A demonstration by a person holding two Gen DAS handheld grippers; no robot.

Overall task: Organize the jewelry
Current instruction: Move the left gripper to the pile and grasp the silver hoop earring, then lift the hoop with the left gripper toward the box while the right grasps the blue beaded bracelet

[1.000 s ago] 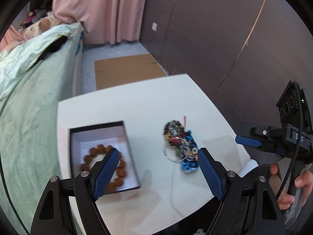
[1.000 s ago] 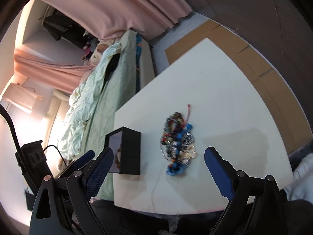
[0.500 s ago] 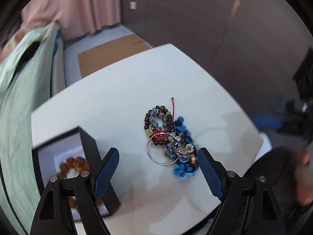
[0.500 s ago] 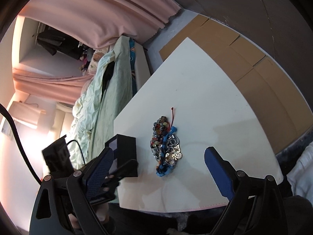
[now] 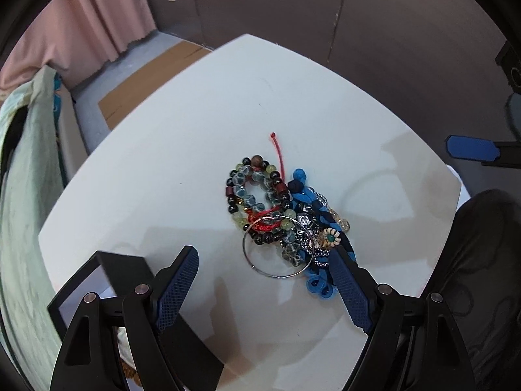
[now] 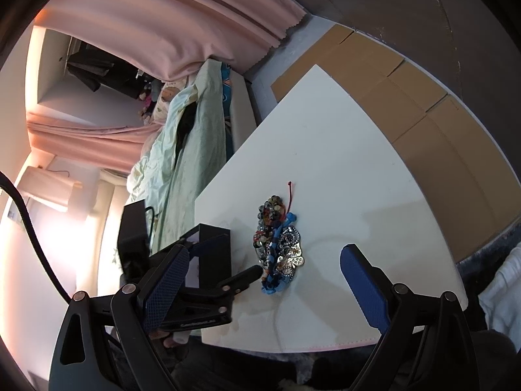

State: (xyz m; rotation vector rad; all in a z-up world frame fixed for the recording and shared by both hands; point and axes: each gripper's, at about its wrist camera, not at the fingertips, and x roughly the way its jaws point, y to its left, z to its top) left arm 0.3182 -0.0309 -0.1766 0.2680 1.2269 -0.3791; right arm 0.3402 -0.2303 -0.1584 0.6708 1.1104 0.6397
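Observation:
A tangled pile of jewelry lies mid-table: beaded bracelets, a red cord, a blue braided band and a thin silver hoop. My left gripper is open and empty, low over the near end of the pile, its right finger beside the blue band. The black jewelry box sits at its left, mostly hidden by the gripper. The pile and box also show in the right wrist view. My right gripper is open and empty, held back above the table's near edge.
The white table ends close on all sides. A bed with a green cover stands along the table's left. Cardboard lies on the floor beyond. A dark wall is behind.
My left gripper has swung right from over the box and dropped toward the jewelry pile. The right gripper has pulled back and risen a little.

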